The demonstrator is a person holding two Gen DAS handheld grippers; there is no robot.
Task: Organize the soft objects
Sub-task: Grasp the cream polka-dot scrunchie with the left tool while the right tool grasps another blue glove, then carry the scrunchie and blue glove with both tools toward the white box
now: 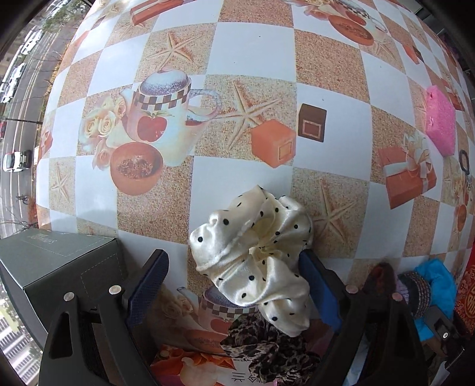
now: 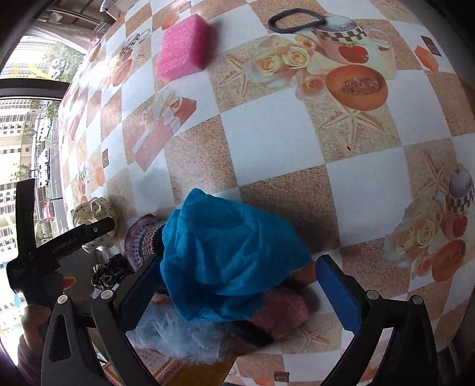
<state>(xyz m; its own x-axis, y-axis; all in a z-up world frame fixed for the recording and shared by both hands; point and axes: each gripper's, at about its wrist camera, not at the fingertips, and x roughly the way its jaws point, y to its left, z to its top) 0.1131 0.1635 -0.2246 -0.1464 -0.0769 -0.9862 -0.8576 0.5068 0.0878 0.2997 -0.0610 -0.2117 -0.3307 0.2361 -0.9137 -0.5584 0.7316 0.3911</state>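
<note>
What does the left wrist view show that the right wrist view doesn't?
Only the left wrist view shows the grey box. Only the right wrist view shows the whole black band, pale fluffy piece and pink knit. Both show the polka-dot scrunchie, leopard scrunchie, blue cloth, pink sponge and checkered tablecloth.

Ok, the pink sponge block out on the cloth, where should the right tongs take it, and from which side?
Take the pink sponge across its two long flat sides, coming down from above. It lies flat and alone on the tablecloth, well apart from the black hair band, so both sides look free. The right tongs stand open over the blue cloth and would probably fit around the block.
</note>
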